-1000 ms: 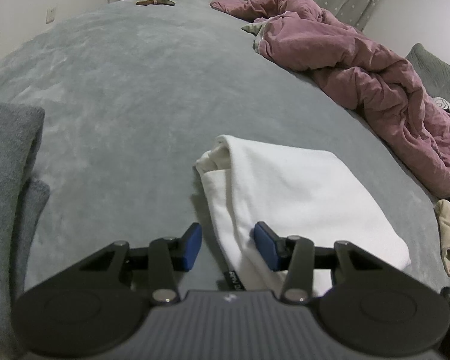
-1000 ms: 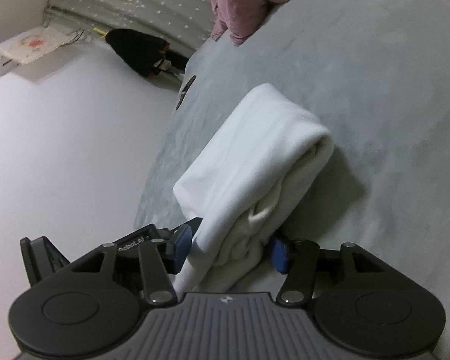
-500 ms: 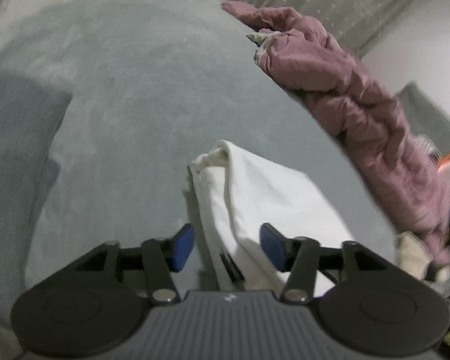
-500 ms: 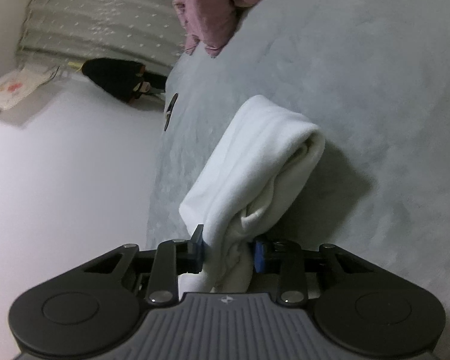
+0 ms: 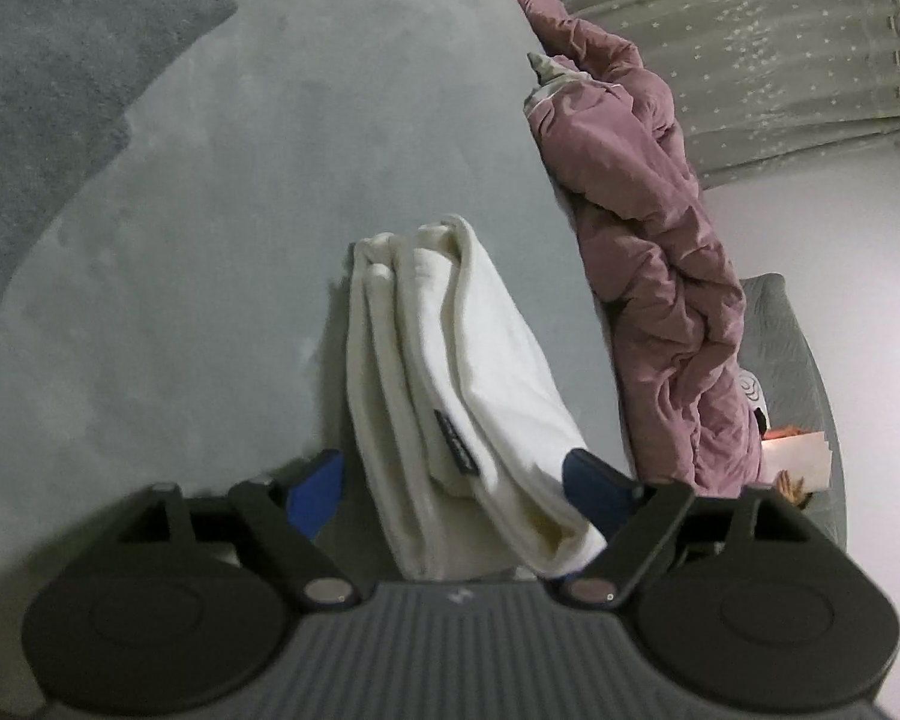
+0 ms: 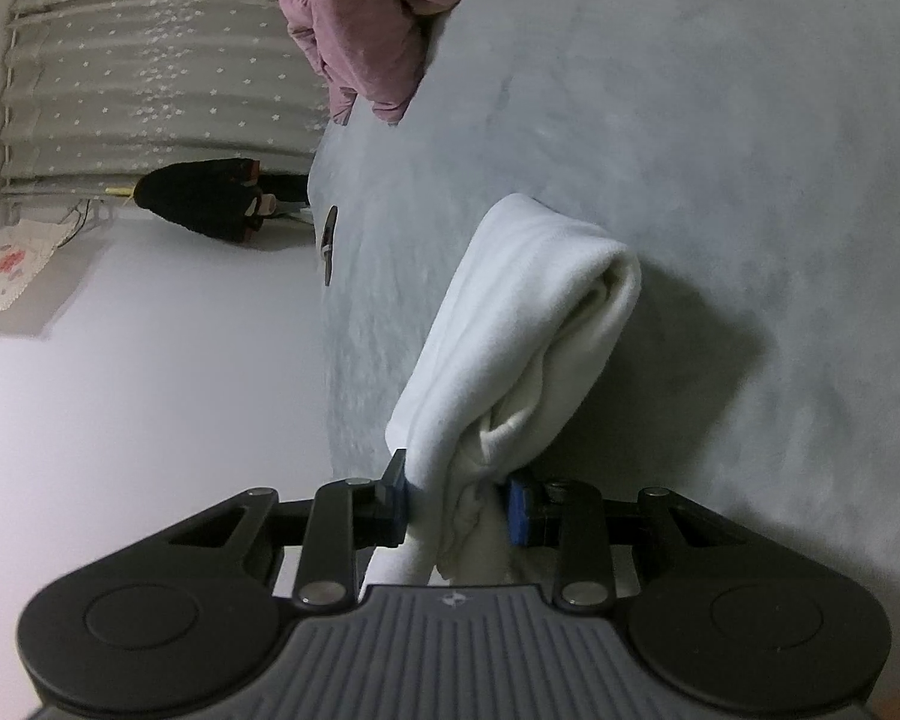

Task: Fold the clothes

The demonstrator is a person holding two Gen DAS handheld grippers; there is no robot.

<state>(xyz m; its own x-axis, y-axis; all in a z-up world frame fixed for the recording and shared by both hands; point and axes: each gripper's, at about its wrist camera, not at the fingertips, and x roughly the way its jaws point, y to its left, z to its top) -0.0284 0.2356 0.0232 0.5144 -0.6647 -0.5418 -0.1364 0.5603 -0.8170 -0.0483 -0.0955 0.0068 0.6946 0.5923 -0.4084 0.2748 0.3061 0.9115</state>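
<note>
White folded garment [image 5: 462, 384] lies on the grey bed [image 5: 222, 252] near its edge beside the pink quilt [image 5: 648, 228], one end between the blue pads of the left hand-held gripper [image 5: 450, 480] — jaws wide apart, just opened, canted over where a second ago they sat level. Right hand-held gripper [image 6: 457, 501], rolled sideways, is clamped on the garment's bunched end — earlier its pads only flanked the cloth.
</note>
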